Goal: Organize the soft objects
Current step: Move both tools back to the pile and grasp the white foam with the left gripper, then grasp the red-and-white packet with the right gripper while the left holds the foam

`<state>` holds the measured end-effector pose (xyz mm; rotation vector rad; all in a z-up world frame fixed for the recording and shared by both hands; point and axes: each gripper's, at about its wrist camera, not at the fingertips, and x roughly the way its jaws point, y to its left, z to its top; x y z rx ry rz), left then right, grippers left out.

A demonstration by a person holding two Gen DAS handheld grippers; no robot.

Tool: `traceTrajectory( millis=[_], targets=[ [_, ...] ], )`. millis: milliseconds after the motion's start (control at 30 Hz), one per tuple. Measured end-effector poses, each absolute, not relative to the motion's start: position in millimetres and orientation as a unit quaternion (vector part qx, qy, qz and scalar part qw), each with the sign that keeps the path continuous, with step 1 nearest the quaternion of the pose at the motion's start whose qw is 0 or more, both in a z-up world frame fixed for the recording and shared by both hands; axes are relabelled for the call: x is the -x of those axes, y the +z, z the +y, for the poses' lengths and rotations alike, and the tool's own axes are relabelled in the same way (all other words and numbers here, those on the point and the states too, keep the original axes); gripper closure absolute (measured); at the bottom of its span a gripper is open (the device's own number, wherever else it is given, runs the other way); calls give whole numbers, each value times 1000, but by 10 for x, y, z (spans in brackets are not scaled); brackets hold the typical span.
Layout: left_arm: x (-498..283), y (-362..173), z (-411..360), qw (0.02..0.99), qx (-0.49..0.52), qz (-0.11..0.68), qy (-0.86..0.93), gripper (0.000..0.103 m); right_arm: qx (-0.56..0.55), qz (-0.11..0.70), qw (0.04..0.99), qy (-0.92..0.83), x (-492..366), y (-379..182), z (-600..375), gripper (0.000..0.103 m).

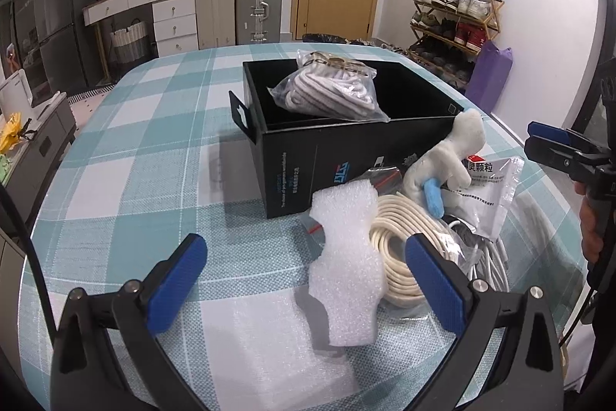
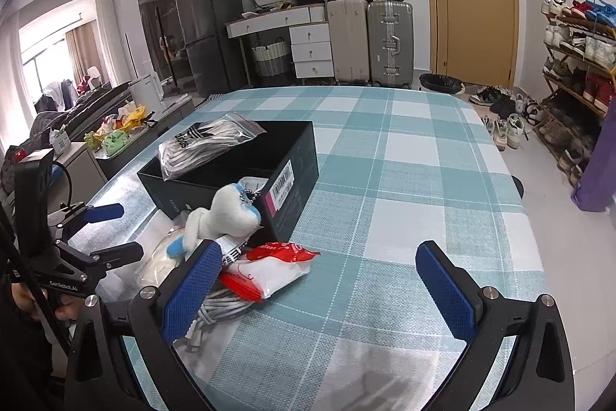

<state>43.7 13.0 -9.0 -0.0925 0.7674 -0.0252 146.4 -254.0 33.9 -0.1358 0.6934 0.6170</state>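
Foam piece lies on the counter between the left gripper's wide fingers, long axis pointing toward the black box (right gripper, equally wide, holds nothing).

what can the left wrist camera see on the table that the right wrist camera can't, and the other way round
Only the left wrist view shows the white foam piece and the cream cable coil. Only the right wrist view shows the red and white packet and the box's barcode label. Both show the black box, the bagged socks on its rim, the plush toy, and both grippers open, left and right.
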Motion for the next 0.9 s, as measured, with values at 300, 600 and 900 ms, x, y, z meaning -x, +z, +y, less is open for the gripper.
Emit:
traceTrajectory(
  millis=[300,600,900],
  targets=[
    [-447,-130,159,921,61,384,-27,2,84,361,878,304,-1510,192,-2503,1],
    [-459,-174,111,910,65,405,-55,33,94,379,861,326,-1541,23,-2302,1],
    [-412,-175,43,909,68,403,-81,65,95,393,852,333,-1592,-75,-2166,1]
  ],
)
